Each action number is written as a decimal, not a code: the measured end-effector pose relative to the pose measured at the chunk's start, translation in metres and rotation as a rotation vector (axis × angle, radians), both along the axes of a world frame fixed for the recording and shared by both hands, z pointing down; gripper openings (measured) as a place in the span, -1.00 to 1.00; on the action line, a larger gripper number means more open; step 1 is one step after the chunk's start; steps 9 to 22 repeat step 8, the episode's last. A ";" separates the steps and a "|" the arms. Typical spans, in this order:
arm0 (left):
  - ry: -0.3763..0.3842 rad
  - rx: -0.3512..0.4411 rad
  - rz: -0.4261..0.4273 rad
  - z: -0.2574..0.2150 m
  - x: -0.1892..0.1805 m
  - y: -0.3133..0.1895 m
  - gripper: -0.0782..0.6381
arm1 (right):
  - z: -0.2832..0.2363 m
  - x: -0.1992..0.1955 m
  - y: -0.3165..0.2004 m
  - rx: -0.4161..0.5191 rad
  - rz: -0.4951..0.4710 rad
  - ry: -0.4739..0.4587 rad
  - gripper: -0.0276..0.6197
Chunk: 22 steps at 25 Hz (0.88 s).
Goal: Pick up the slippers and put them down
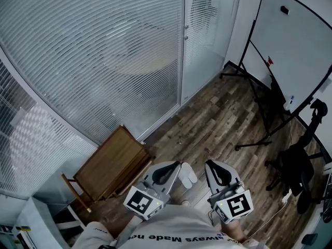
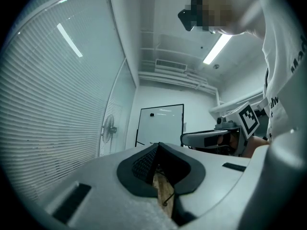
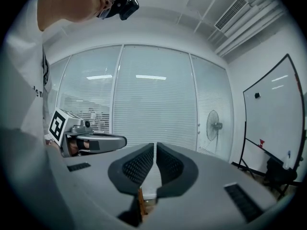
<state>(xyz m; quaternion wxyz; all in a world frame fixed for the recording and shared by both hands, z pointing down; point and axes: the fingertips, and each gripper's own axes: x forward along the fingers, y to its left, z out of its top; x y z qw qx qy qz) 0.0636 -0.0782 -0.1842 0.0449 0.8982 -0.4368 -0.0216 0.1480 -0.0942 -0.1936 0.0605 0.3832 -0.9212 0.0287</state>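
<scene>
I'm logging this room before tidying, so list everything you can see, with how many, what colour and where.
slippers: seemingly one pair, white, on the floor between the grippers
wooden folding table: one, brown, tilted by the glass wall, left
whiteboard: one, white on a black stand, right
office chair: one, black, below the whiteboard
fan: one, pale, standing by the glass wall
glass wall: white blinds, left and top
floor: brown wood planks
shirt: one, white with black print, bottom edge
left gripper: one, grey with black pads, jaws together, nothing held
right gripper: one, grey with black pads, jaws together, nothing held
</scene>
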 end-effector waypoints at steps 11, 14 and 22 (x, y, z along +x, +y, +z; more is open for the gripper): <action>-0.002 -0.005 0.000 0.005 -0.001 0.002 -0.75 | 0.002 0.000 0.001 0.006 0.005 0.005 -0.84; -0.002 -0.005 0.000 0.005 -0.001 0.002 -0.75 | 0.002 0.000 0.001 0.006 0.005 0.005 -0.84; -0.002 -0.005 0.000 0.005 -0.001 0.002 -0.75 | 0.002 0.000 0.001 0.006 0.005 0.005 -0.84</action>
